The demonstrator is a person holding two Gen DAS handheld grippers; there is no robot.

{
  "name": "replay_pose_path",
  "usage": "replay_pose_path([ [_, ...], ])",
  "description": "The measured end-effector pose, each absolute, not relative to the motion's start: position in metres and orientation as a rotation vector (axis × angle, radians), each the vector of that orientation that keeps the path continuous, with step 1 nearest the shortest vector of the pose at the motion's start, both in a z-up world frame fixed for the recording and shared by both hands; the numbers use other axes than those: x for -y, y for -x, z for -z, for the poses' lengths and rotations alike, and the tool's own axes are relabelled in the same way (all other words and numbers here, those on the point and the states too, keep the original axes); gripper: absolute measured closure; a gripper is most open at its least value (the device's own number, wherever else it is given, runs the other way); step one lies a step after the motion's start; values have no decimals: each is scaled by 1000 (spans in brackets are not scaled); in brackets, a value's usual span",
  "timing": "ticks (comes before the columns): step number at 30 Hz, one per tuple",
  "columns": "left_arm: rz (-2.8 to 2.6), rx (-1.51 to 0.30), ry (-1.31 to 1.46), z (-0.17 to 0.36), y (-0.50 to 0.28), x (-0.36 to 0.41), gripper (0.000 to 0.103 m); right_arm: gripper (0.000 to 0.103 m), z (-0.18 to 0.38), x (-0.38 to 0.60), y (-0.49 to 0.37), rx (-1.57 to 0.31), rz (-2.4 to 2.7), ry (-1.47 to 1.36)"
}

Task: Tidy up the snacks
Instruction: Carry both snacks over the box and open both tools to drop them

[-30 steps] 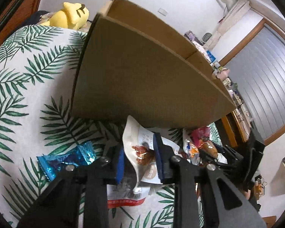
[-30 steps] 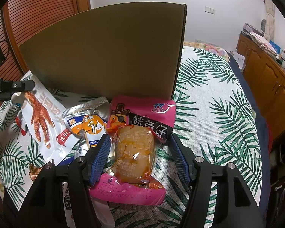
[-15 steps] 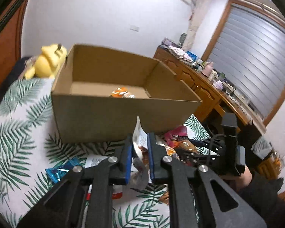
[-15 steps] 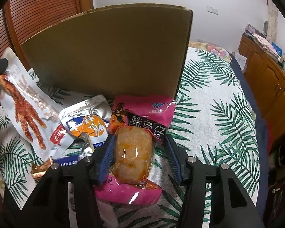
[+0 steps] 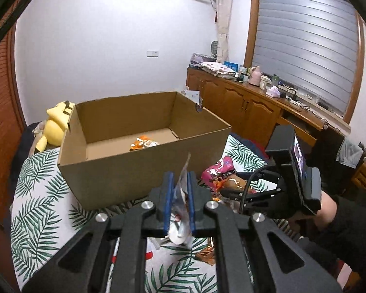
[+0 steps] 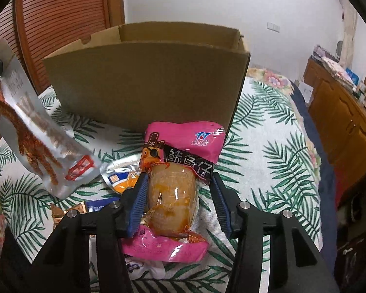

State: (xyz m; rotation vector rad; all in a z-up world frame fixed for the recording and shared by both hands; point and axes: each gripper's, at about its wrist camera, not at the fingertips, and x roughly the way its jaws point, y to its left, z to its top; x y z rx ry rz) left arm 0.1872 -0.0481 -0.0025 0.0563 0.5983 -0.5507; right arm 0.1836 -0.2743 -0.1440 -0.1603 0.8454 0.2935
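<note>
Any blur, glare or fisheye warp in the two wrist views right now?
Left wrist: window frame bows from fisheye, black vignette in the corners, box sharp. Right wrist: silver chicken-feet packet smeared by motion blur, small glare spots on the pink snack pack, box edges curved.

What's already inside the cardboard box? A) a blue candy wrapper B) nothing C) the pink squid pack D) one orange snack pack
D: the left wrist view shows a single orange snack pack on the floor of the box; the pink pack lies outside, between the right gripper's fingers.
</note>
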Motion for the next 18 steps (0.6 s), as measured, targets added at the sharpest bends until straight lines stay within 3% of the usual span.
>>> replay_pose_path([
  [18, 551, -515, -106, -39, -178, 57, 97, 52, 89, 277, -145, -720, -341, 149],
])
